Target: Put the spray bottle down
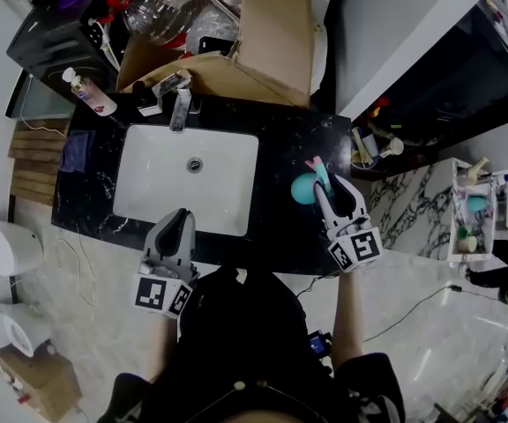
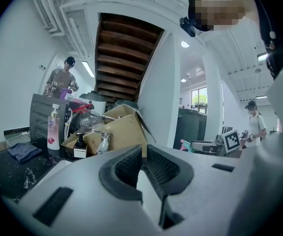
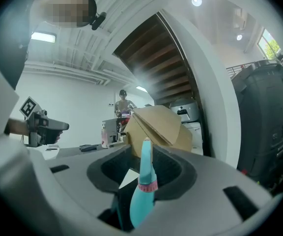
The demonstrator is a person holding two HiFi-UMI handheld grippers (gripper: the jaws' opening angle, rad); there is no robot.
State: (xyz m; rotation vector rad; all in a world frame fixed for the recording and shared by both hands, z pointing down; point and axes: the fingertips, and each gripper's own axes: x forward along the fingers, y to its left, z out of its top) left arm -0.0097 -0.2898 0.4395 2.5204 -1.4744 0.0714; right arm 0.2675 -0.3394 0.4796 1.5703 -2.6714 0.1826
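A teal spray bottle (image 1: 303, 189) with a pink tip stands on the black marble counter (image 1: 289, 139), right of the white sink (image 1: 148, 183). My right gripper (image 1: 335, 189) points level at it, and the bottle's slim upper part (image 3: 142, 191) rises between the jaws. Gaps show on both sides of the bottle, so the right gripper (image 3: 144, 159) is open and its pads do not press on it. My left gripper (image 1: 182, 217) hovers over the sink's front edge. In the left gripper view the left gripper (image 2: 142, 154) is shut with its pads meeting at the tips, and nothing is in it.
Behind the sink stand a chrome faucet (image 1: 180, 104), a small dark bottle (image 2: 80, 146), a pump soap bottle (image 1: 91, 93) and an open cardboard box (image 1: 263, 42). A dark cloth (image 1: 78, 151) lies at the counter's left end. A marble shelf unit (image 1: 470, 214) stands to the right.
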